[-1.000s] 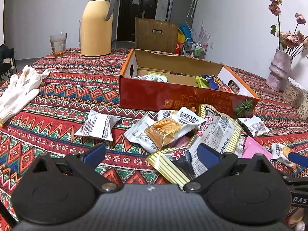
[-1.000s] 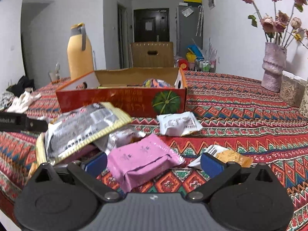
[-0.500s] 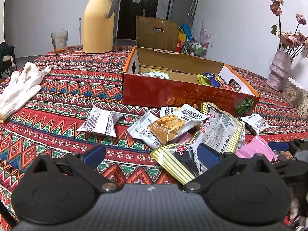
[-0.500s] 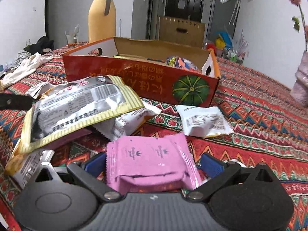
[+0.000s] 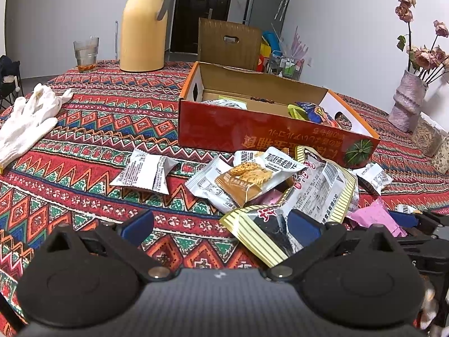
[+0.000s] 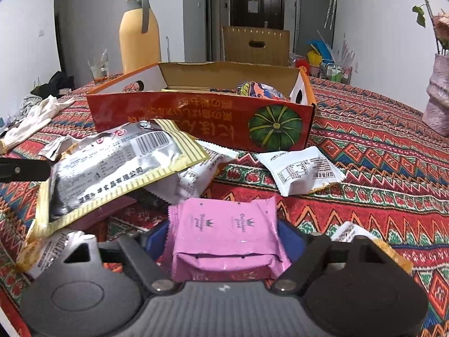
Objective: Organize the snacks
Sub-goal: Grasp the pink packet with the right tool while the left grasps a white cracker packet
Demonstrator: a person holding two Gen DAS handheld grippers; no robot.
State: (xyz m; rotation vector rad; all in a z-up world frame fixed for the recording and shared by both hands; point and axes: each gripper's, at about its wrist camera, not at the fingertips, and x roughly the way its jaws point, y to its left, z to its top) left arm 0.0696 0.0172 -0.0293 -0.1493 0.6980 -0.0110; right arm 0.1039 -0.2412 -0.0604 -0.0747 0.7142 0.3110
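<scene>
One pink snack packet (image 6: 227, 238) on the counter (image 6: 378, 151), between the closing right claw (image 6: 224, 238) – light, crinkly, soft; best pinched across the flat sides. Left claw (image 5: 221, 221) wide, empty. Beyond: striped foil bag (image 6: 112, 165), white sachet (image 6: 300, 168), red box (image 6: 202, 120) – nothing blocking the lift.

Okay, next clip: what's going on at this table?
A person with a gripper in each hand is sorting snack packets into a red box on a patterned tablecloth. The right gripper is closing around a pink packet that lies between its fingers. The left gripper hangs open over the pile, one finger by a striped bag, holding nothing. A few snacks are already in the box; most packets lie loose in front of it.
</scene>
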